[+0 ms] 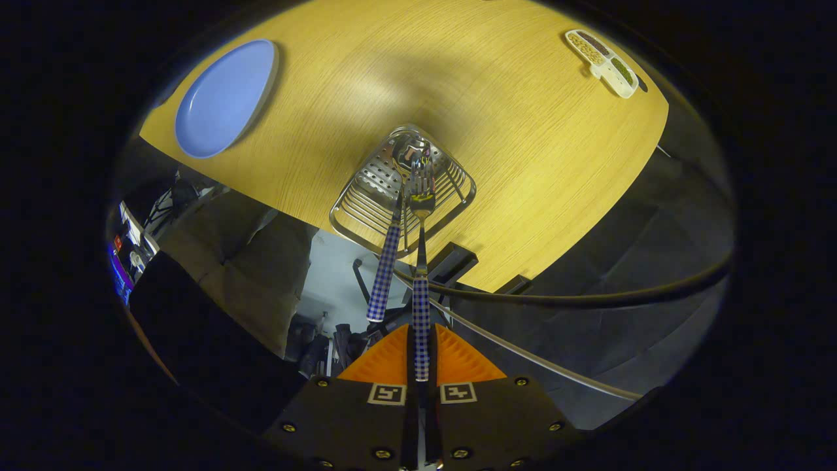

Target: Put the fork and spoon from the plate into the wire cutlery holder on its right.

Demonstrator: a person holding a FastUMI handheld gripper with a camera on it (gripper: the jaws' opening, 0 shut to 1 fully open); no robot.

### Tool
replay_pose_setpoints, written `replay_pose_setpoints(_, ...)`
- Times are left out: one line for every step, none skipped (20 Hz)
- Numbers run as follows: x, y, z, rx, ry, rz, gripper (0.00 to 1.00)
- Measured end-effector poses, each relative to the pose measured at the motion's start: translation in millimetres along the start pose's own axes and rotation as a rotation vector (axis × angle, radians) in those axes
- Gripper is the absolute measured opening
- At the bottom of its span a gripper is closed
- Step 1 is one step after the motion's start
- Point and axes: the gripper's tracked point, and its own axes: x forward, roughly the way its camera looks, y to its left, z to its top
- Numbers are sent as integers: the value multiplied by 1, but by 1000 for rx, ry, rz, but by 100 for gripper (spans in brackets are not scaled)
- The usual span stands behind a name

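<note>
My gripper (422, 350) is shut on the checked handle of the fork (422, 196), which points straight ahead with its tines over the wire cutlery holder (366, 206). A second utensil with the same checked handle (384, 268), probably the spoon, leans inside the holder just left of the fork; its head is hidden among the wires. The holder stands near the front edge of the wooden table (523, 144). The blue plate (225, 98) lies bare, far to the holder's left.
A white divided dish (603, 62) with small grains sits at the table's far right corner. A dark cable (588, 297) arcs across in front of the table edge. A chair and clutter lie below the table's left side.
</note>
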Motion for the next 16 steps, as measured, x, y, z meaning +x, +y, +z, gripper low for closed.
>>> replay_pose_setpoints(1, 0, 1, -2, 10, 5, 5)
replay_pose_setpoints(2, 0, 3, -1, 23, 8, 5)
replay_pose_setpoints(2, 0, 4, -2, 28, 11, 5)
replay_pose_setpoints(2, 0, 6, -2, 37, 14, 5)
replay_pose_setpoints(3, 0, 8, -7, 39, 14, 8)
replay_pose_setpoints(3, 0, 11, -11, 32, 14, 11)
replay_pose_setpoints(4, 0, 14, -7, 23, 15, 11)
replay_pose_setpoints(7, 2, 15, -5, 24, 19, 12)
replay_pose_setpoints(7, 1, 14, -3, 21, 22, 13)
replay_pose_setpoints(5, 3, 14, 0, 18, 29, 13)
replay_pose_setpoints(4, 3, 11, 3, 17, 33, 16)
replay_pose_setpoints(3, 3, 7, 7, 10, 33, 19)
replay_pose_setpoints(1, 3, 5, 13, -2, 35, 31)
replay_pose_setpoints(0, 4, 4, 27, -17, 36, 51)
replay_pose_setpoints(-7, 5, 1, 40, -36, 35, 51)
replay_pose_setpoints(-6, 7, -1, 48, -64, 34, 51)
